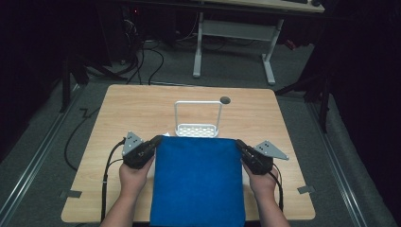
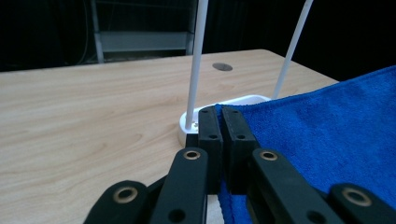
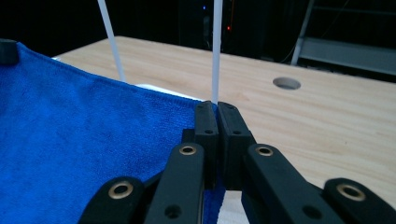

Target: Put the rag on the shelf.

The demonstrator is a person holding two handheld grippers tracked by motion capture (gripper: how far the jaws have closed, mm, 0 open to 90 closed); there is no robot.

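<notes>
A blue towel (image 1: 197, 182) hangs stretched flat between my two grippers above the front of the wooden table (image 1: 132, 109). My left gripper (image 1: 156, 141) is shut on the towel's far left corner; in the left gripper view the jaws (image 2: 222, 116) pinch the blue towel (image 2: 327, 126) edge. My right gripper (image 1: 239, 144) is shut on the far right corner, with the pinched blue towel (image 3: 84, 140) spreading left from its gripper tips (image 3: 217, 112). A white wire rack (image 1: 197, 120) stands just beyond the towel's far edge.
A round cable hole (image 1: 225, 100) sits in the table behind the rack. The towel's near end drapes over the table's front edge. A white desk frame (image 1: 231, 42) and cables lie on the floor beyond the table.
</notes>
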